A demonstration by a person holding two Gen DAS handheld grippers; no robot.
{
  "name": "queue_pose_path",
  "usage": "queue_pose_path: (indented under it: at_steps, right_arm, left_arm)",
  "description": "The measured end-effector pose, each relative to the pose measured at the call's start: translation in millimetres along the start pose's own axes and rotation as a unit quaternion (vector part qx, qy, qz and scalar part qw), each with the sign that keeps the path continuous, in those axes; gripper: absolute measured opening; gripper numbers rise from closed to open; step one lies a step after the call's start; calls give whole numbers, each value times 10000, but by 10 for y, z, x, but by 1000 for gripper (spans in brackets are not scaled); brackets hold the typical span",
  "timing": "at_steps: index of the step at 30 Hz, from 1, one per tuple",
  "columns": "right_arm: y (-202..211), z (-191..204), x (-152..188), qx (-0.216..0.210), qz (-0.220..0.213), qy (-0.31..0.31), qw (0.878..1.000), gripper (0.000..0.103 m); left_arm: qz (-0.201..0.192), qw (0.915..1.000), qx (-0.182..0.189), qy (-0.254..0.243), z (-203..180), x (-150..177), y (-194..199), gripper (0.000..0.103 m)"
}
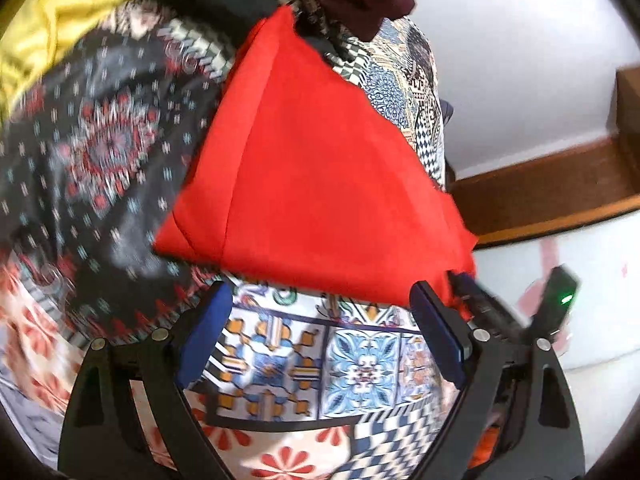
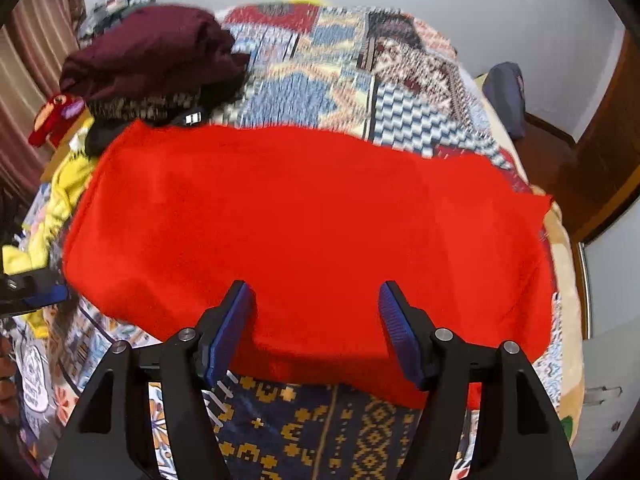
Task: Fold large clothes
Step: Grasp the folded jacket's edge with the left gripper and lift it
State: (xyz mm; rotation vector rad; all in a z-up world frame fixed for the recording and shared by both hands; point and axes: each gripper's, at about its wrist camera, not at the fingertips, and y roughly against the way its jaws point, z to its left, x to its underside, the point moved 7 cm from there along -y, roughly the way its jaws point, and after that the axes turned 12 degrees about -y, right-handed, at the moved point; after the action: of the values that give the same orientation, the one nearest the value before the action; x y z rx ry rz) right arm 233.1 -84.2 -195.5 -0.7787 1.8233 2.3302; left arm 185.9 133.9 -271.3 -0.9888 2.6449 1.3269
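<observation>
Right tool (image 2: 314, 330) hung open over near edge of red garment (image 2: 304, 232); left tool (image 1: 320, 336) also open, empty, w/ garment just ahead. Garment lay part-folded on patterned bedspread (image 2: 360, 432). Likely more folds left; maroon clothes (image 2: 152, 52) unfolded beyond.

Both cameras ride on the hand-held tools and look steeply down along their jaws at the bed (image 2: 304, 68), close above it. The left wrist view comes in from the side — the right wrist view faces across the bed. Both share the red cloth (image 1: 320, 160) and the maroon pile (image 2: 152, 52).
</observation>
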Motion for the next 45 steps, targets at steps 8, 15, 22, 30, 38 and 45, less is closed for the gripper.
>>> queue_pose_path:
  at_steps: [8, 15, 22, 30, 38, 45]
  right_arm:
    - [-59, -10, 70, 102, -22, 2, 9999, 65]
    - [-81, -9, 56, 46, 47, -17, 10000, 65]
    - [-82, 16, 29, 21, 48, -33, 10000, 66]
    - [-37, 74, -46, 60, 48, 76, 9999, 66]
    - [138, 259, -296, 123, -127, 480, 9987, 66]
    - [33, 699, -392, -547, -41, 416, 9976, 66]
  left_arm:
    - [-157, 9984, 370, 395, -4, -137, -265, 90]
    - [-709, 9930, 474, 812, 85, -490, -432, 90]
    - [-1145, 9850, 382, 1234, 176, -827, -549, 74]
    - [-1330, 9854, -209, 1043, 218, -1053, -568, 14]
    - [-1979, 9795, -311, 198, -243, -1216, 120, 9]
    - [-2810, 9564, -622, -487, -622, -1341, 900, 9]
